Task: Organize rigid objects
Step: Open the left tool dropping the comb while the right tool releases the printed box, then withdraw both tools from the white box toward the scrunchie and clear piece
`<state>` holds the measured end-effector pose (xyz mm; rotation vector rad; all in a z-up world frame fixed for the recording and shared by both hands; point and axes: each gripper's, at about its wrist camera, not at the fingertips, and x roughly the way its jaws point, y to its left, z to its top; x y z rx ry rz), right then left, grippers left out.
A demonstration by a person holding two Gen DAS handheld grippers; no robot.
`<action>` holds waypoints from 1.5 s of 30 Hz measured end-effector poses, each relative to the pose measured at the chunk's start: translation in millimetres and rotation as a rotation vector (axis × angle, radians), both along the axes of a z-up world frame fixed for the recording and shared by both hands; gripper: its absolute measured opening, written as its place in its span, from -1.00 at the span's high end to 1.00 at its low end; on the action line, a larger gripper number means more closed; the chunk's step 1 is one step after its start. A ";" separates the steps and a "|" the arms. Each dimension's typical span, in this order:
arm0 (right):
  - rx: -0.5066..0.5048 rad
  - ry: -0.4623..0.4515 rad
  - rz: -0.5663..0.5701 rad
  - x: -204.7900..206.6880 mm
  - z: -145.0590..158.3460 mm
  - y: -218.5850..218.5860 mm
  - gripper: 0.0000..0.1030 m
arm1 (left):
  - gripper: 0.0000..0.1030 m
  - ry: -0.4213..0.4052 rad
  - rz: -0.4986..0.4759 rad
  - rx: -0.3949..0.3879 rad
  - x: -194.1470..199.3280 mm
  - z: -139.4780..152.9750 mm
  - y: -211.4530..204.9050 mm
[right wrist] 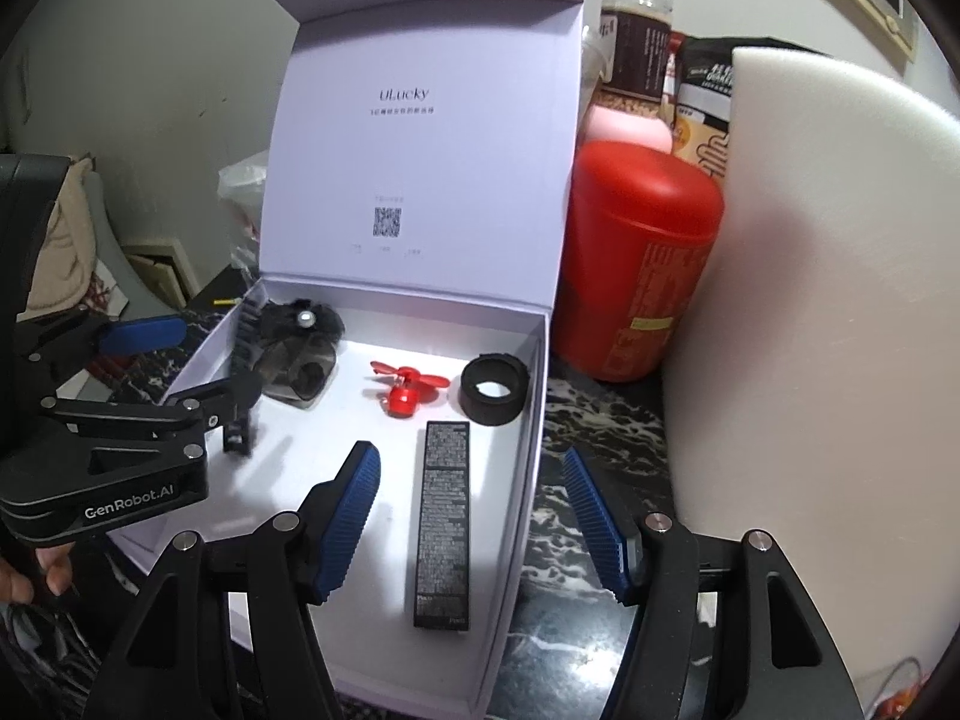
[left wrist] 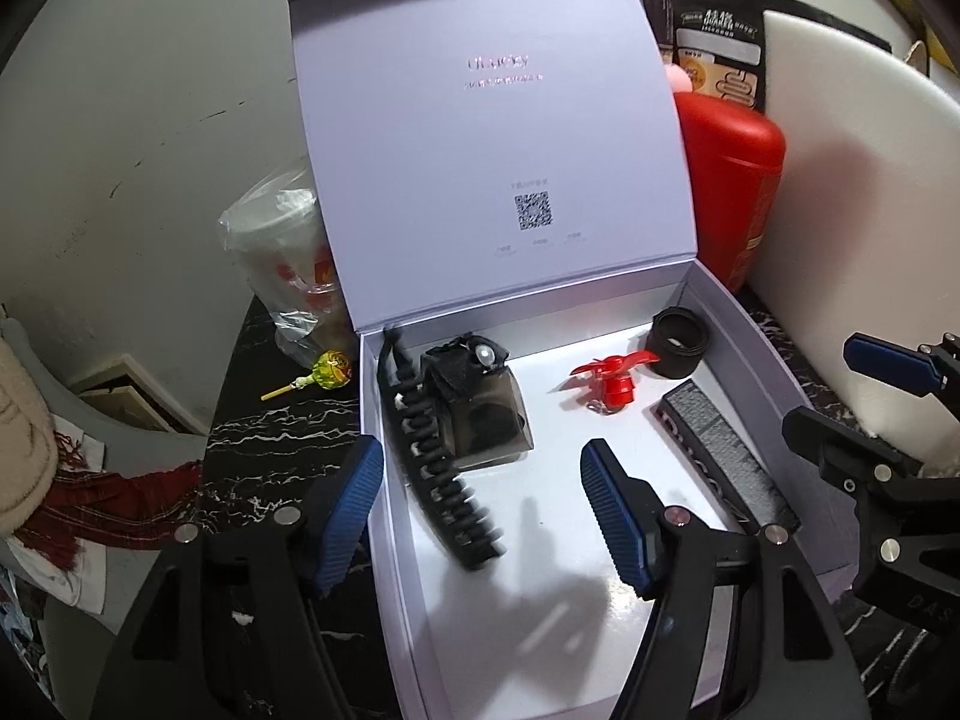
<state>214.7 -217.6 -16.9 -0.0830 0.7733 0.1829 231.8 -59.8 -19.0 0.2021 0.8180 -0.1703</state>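
dark marbled tabletop carries your white lidded box mid-frame, lid upright. your left gripper and right gripper both stand partly open and hold nothing, low in their frames. inside lie a black comb, smoky bottle, red propeller, black ring and long black carton.

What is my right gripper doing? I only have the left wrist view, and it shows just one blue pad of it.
Observer: The right gripper is open and holds nothing. One finger is over the white box, the other over the counter outside it.
Operator: And the long black carton? Its near end is hidden from me.
Observer: The long black carton lies flat inside, alongside the right-hand wall, and stops short of the front edge.
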 end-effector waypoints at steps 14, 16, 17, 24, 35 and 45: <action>-0.016 -0.092 -0.016 -36.9 40.9 -0.2 -0.25 | -0.32 -0.083 -0.008 -0.069 -35.1 46.7 9.9; -0.019 -0.114 -0.018 -45.2 48.1 0.7 -0.25 | -0.32 -0.103 -0.014 -0.071 -43.7 54.8 10.6; -0.021 -0.121 -0.020 -48.3 50.9 1.0 -0.25 | -0.32 -0.108 -0.017 -0.070 -47.2 57.3 10.6; -0.023 -0.171 -0.028 -73.5 71.9 1.9 -0.25 | -0.32 -0.152 -0.043 -0.079 -73.6 77.8 10.8; -0.035 -0.232 -0.039 -118.9 91.4 3.9 -0.30 | -0.32 -0.219 -0.089 -0.084 -122.0 96.8 9.6; -0.050 -0.270 -0.048 -168.7 97.4 4.6 -0.36 | -0.32 -0.220 -0.104 -0.106 -162.0 101.8 13.1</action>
